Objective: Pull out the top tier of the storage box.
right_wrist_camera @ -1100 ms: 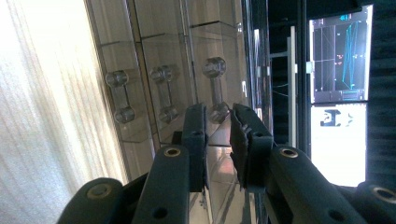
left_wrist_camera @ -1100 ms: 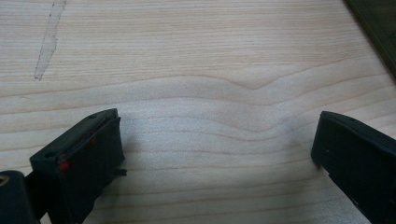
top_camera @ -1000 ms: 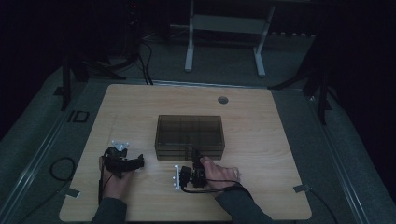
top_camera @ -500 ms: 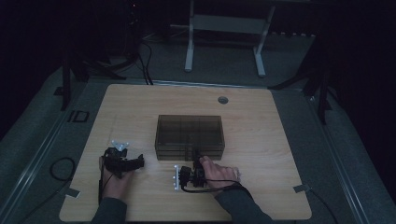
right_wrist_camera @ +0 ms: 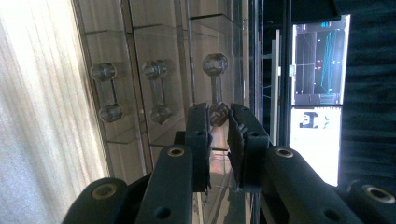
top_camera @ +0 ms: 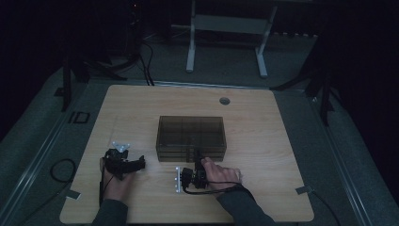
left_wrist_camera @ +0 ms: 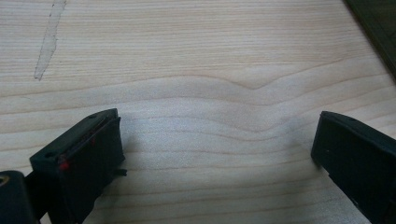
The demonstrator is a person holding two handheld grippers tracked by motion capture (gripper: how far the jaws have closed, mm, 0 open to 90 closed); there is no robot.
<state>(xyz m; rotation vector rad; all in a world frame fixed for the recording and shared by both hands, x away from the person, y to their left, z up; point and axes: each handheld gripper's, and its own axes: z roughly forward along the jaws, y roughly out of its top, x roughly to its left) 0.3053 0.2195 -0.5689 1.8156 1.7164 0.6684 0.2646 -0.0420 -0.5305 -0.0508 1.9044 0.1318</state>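
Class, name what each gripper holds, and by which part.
The right gripper pinches the top drawer's handle on the clear drawer box. The left gripper is open, holding nothing.

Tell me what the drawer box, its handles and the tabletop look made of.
Drawer box: likely smoked clear plastic, glossy; shelves show through.
Handles: clear, probably plastic, with glinting rounded ends; the right tool is closed on one.
Tabletop: pale wood or wood-look laminate, matte, grain lines visible.

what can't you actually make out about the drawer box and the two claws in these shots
- Drawer box contents: the high view is too dim, and glare off the clear fronts hides them in the right gripper view.
- Right claw on the top handle: the jaws hide the contact, so a full grip is unclear.
- Left claw: its open jaws are cut off by the frame's bottom edge.
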